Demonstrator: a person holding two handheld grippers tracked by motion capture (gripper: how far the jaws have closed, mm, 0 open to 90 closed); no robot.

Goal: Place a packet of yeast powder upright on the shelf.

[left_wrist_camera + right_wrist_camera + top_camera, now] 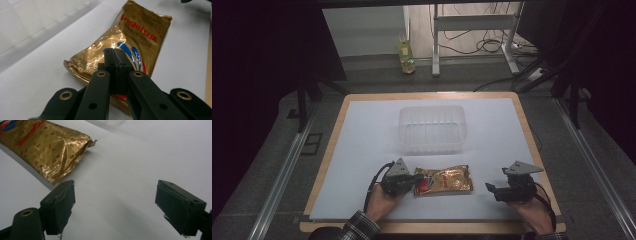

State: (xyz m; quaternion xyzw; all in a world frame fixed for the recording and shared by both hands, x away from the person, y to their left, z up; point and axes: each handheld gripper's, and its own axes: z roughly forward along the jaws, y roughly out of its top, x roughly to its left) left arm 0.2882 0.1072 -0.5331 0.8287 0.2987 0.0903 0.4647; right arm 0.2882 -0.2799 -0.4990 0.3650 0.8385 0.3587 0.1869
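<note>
Two grippers work near the front edge of a white table (362, 150), with a gold foil packet (443, 180) lying flat between them and a clear plastic tub (431, 128) standing empty farther back, apart from the packet. The left gripper (416, 178) sits at the packet's left end; in the left gripper view its jaws are pressed together over the packet (120, 50), and I cannot tell whether any foil is pinched between them or they merely rest on top. The right gripper (488, 187) waits just beside the packet's right end, its jaws spread wide and holding nothing, with the packet (47, 150) off to one side in its own view. If the aim is to lift the packet into the tub, the slick, crinkled foil could slide out of a shallow edge pinch, or the bag could sag and swing from one end and catch on the tub's rim.
</note>
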